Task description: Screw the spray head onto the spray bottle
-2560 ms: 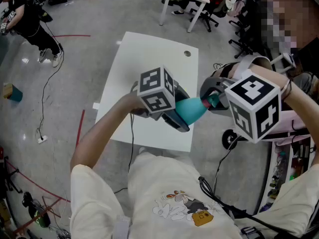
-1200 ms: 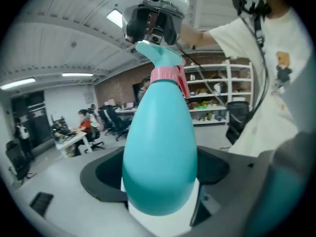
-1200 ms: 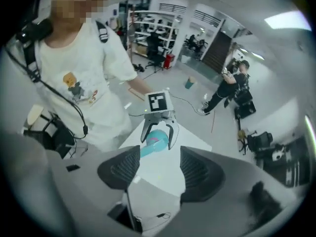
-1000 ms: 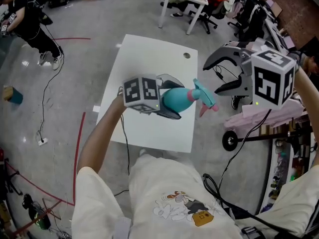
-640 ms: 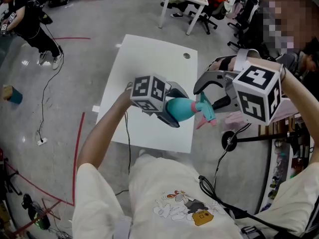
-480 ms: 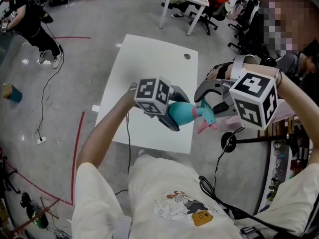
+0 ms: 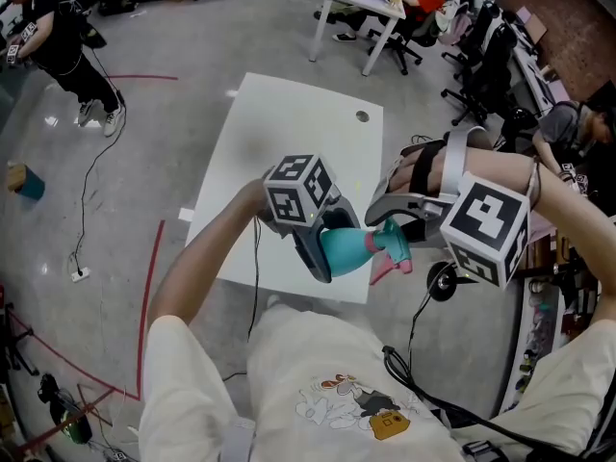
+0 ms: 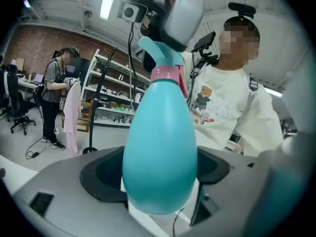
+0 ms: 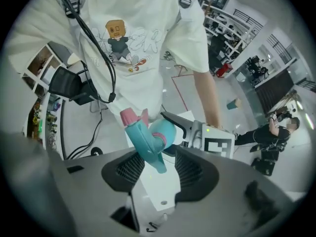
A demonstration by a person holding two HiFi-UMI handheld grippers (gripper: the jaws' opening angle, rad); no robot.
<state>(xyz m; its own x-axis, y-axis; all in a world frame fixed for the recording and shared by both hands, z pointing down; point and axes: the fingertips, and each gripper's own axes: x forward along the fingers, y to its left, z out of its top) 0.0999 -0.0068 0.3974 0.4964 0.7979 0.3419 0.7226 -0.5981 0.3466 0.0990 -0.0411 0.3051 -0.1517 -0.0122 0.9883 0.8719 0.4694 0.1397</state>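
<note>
A teal spray bottle hangs in the air above the table, lying almost level, with my left gripper shut on its wide body. The teal spray head, with a pink collar and pink trigger, sits on the bottle's neck. My right gripper reaches in from the right and its jaws are closing around the spray head. In the right gripper view the head lies between the pads, with a gap still showing on the right side.
Below the grippers stands a white table with a round hole near its far edge. A wheeled stand is at the right. Desks and office chairs fill the back, and a person stands at upper left.
My right gripper has come in from the right and now straddles the spray head, its jaws narrower. The left gripper has turned a little and shifted slightly toward me with the bottle.
</note>
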